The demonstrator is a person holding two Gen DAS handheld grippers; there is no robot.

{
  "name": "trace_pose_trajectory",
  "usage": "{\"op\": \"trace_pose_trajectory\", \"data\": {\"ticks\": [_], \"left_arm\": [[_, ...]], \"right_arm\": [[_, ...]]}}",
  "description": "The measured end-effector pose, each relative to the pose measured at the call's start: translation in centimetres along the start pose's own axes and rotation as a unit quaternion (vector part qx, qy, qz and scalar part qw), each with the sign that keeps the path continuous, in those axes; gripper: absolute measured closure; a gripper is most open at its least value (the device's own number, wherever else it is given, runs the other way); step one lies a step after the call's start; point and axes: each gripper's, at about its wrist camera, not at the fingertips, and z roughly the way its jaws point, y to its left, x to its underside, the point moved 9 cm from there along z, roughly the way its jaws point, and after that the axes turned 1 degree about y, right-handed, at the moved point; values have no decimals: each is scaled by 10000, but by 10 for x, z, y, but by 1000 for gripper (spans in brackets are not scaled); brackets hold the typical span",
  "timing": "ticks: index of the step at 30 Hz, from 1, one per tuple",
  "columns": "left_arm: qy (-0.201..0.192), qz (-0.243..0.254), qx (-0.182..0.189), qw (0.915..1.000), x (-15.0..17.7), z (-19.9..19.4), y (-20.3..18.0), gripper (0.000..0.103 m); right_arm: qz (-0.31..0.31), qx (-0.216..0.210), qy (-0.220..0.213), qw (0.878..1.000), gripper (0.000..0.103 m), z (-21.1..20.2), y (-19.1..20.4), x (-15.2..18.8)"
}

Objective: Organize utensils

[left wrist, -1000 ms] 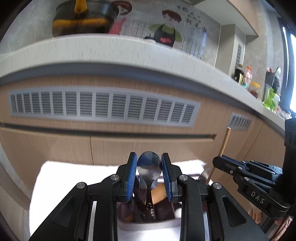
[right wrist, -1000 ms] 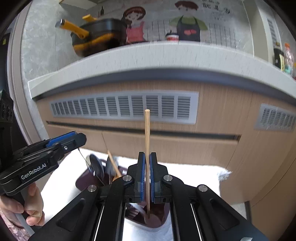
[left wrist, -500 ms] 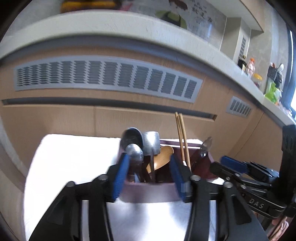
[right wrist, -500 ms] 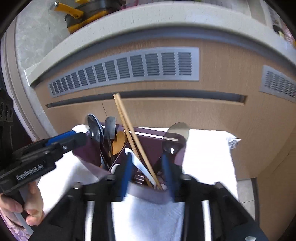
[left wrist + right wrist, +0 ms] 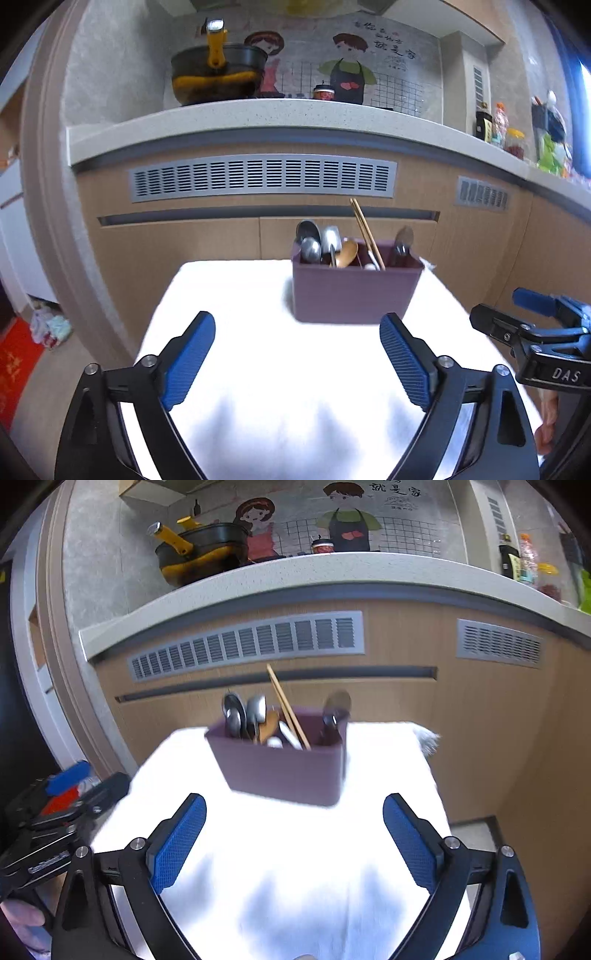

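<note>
Both claws pointed slightly downward over the white cloth (image 5: 258,369), the left gripper (image 5: 297,354) and right gripper (image 5: 293,840) each with jaws opening wide and nothing between them. The purple holder (image 5: 354,291) stood at twelve o'clock, spoons (image 5: 310,247) and chopsticks (image 5: 365,232) upright inside.

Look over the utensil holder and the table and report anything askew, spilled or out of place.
Nothing stands out. The purple utensil holder stands upright on the white cloth, with the spoons and chopsticks inside it, leaning as they normally would. Nothing lies loose on the cloth.
</note>
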Motion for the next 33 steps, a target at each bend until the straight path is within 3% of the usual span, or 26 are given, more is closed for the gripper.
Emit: {"op": "trace_pose_trajectory", "data": {"ticks": [5,13,33], "left_arm": [[-34,115,-75,9999,25,-31,-10,7],[32,180,5,9998,30,-41,-21,5],[215,56,107,9997,36,-41,-23,4]], "right_arm": [[-56,307,112,9995,7,-25,-9,33],[-93,698,-98,9975,5,-54,-18,53],[-59,545,-10,9985,5,-58,-18,57]]}}
